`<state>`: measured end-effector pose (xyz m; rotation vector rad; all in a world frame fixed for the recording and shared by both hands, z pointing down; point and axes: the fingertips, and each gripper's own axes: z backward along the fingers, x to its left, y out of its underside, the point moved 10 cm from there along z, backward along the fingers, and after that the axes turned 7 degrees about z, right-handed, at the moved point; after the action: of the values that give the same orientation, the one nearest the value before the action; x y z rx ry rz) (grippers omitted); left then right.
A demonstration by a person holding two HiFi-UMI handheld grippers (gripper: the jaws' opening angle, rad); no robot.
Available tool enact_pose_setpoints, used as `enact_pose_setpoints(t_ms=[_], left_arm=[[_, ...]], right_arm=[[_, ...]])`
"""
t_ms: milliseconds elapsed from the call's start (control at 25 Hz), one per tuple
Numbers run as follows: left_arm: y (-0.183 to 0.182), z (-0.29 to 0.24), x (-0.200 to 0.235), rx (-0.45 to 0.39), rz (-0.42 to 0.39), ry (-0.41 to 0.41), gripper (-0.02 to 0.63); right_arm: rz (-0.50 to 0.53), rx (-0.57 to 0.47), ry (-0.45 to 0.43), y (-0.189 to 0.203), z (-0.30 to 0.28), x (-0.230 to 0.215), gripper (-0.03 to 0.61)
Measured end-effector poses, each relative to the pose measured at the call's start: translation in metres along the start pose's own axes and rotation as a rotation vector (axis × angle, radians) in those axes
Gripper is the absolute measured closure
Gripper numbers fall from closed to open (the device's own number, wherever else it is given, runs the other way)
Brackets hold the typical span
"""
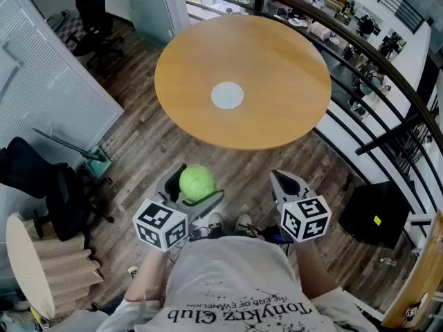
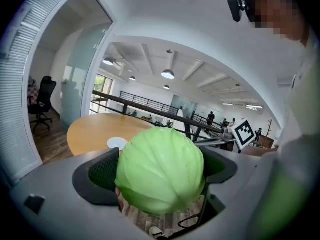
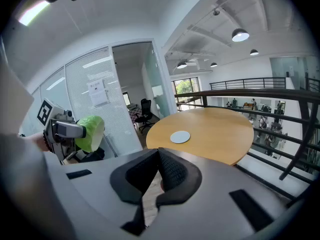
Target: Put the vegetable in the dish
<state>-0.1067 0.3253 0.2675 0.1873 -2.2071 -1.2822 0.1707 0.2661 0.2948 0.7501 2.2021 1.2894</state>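
Cabbage sits clamped between the two dark pads of the left gripper. The jaws stand wide apart and one pad presses on each flank. The round green head fills the whole gap. It bulges up above the pads and forward past the tips, and its sides cover the inner pad faces. The left gripper's marker cube is just behind the jaws, close to the person's shirt.

Right gripper: jaws together at the tips, nothing between them. Its marker cube is level with the left one, and the two grippers are side by side but apart. From the right gripper view the cabbage shows off to the left, held in the other gripper.

The cabbage hangs over the wooden floor, short of the near edge of the round wooden table. The dish, small, round and pale, lies near the table's middle with nothing in it, well apart from the cabbage. A black office chair is beyond the table at the left, and a dark railing curves along the right.
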Motion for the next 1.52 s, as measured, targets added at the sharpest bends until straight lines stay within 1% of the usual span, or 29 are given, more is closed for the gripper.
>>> enact_pose_setpoints(t_ms=[560, 800, 1000, 1280, 1520], left_arm=[[0.000, 0.002, 0.006, -0.001, 0.000, 0.004, 0.123], [0.000, 0.010, 0.016, -0.003, 0.000, 0.015, 0.123], [-0.001, 0.015, 0.026, -0.001, -0.050, 0.012, 0.123], [-0.002, 0.031, 0.039, -0.014, -0.056, 0.085, 0.123], [-0.004, 0.035, 0.052, -0.012, -0.052, 0.111, 0.123]], right_arm=[[-0.010, 0.012, 0.019, 0.005, 0.001, 0.002, 0.555], [-0.035, -0.009, 0.065, 0.003, -0.001, 0.008, 0.554], [-0.025, -0.012, 0.099, -0.001, -0.006, 0.018, 0.554], [-0.030, -0.026, 0.140, -0.005, -0.010, 0.042, 0.554], [-0.046, -0.011, 0.160, 0.002, -0.015, 0.055, 0.554]])
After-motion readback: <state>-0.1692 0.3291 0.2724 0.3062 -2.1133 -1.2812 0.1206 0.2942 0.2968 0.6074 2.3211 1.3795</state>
